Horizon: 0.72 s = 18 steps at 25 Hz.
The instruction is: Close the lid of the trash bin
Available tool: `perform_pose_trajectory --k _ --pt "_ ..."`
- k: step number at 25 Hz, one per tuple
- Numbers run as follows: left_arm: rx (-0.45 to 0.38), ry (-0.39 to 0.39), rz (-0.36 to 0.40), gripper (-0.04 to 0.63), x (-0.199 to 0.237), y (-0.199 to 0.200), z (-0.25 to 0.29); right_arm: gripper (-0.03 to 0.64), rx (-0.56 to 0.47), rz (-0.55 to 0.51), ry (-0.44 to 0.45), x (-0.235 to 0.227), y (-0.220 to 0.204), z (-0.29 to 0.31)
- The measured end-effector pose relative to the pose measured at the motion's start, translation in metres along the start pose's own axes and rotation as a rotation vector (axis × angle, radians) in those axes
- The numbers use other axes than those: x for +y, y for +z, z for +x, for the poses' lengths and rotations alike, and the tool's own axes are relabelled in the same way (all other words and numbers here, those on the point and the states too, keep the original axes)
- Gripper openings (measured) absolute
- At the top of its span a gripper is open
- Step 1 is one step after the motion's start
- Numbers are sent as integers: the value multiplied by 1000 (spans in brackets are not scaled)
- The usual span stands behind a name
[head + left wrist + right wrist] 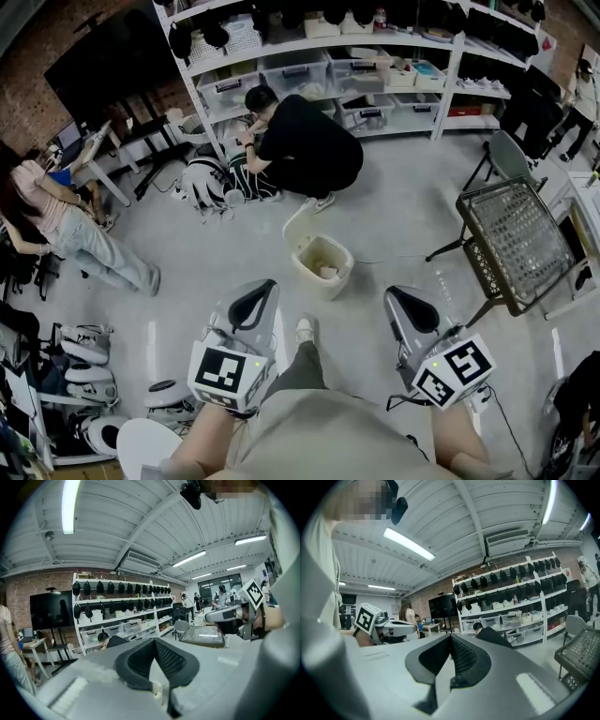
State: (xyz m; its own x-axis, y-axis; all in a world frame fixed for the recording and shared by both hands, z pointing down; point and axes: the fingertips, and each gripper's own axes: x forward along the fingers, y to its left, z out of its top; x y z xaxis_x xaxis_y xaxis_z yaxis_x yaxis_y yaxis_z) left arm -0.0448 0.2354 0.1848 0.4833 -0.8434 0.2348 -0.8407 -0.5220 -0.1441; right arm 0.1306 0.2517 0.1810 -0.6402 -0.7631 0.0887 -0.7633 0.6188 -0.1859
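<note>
A cream trash bin [321, 265] stands on the grey floor ahead of me, with something pale inside. Its lid [297, 225] is swung up at the back left. My left gripper [253, 302] hangs near and to the left of the bin, well short of it. My right gripper [407, 307] hangs to the bin's right, also apart from it. Both point forward with nothing between their jaws. In the left gripper view the black-padded jaws of the left gripper [154, 642] meet at the tip. The right gripper [450, 637] shows the same in its own view.
A person in black [305, 145] crouches just beyond the bin, before white shelving [375, 47] with boxes. Another person [56, 220] sits at the left. A wire-mesh stand [511, 239] stands at the right. White gear [84, 361] lies at the lower left.
</note>
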Motion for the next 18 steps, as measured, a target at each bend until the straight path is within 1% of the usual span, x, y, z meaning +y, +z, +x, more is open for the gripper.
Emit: perform_pose_trajectory --k 6,9,13,15,18 --pt "9 -40 1 2 43 -2 54 3 36 -1 -39 -28 0 56" --pt "18 -62 -4 2 76 -4 85 3 55 4 -52 -42 4 96" --pt "53 -77 -15 2 121 -8 126 3 88 15 -56 -60 8 151" --pt "60 -92 -4 2 145 -9 150 3 101 15 -63 -70 12 181" --pt "88 -124 -8 2 181 -22 184 3 119 23 -62 -82 12 229"
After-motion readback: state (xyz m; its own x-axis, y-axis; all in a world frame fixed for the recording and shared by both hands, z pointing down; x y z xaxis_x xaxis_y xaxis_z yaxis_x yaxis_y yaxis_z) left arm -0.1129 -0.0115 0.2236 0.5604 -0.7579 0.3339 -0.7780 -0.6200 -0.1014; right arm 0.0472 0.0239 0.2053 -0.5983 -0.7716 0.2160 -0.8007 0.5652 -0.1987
